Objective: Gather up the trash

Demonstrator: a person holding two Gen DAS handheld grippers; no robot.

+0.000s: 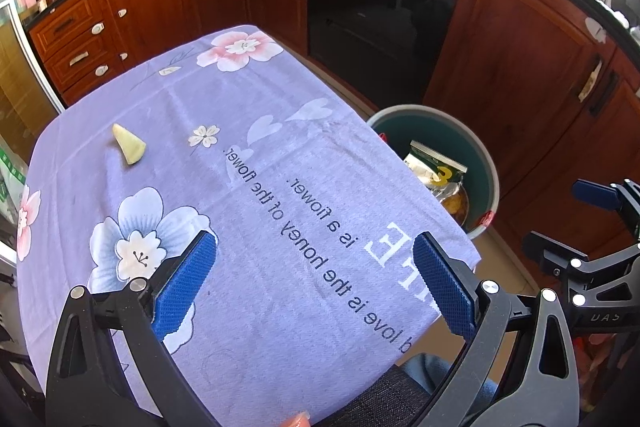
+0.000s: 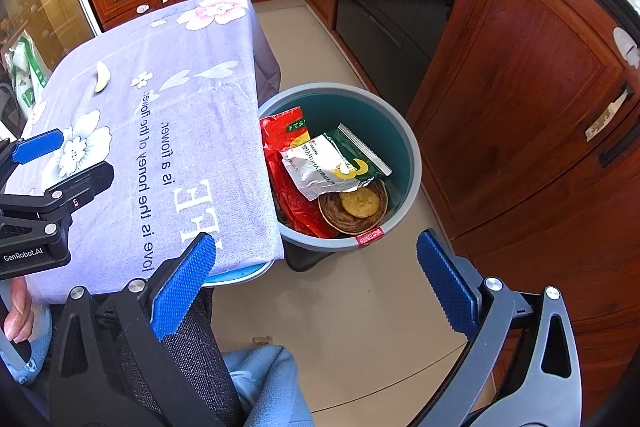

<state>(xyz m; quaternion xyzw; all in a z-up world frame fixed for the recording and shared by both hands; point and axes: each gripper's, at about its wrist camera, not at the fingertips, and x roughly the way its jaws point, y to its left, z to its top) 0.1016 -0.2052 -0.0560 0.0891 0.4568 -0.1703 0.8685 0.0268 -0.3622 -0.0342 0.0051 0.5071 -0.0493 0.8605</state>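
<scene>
One scrap (image 1: 129, 144) is left on the tabletop (image 1: 280, 115), a pale yellowish wedge lying on the lilac cloth on the side far from the bin (image 2: 412, 163), near the edge farthest from that bin. It looks like a cut piece of fruit or peel, though the fisheye view is too coarse to be sure. If so, it should be light, slightly soft and perhaps damp on the cut face, so a hard squeeze could bruise or squirt it loose. The best hold is probably across its thick, blunt end, where the two flat sides give the ribbed pads something to bite; the thin tip offers little.

The left tool (image 1: 316, 287) hangs over the near part of the tabletop, jaws spread wide and holding nothing, well apart from the scrap. The right tool (image 2: 316, 287) is likewise spread and empty, out over the floor just beside the bin. Inside the bin lie a red wrapper (image 2: 280, 147), a green-and-silver packet (image 2: 336, 163) and a small bowl (image 2: 344, 219) with a round biscuit in it.
</scene>
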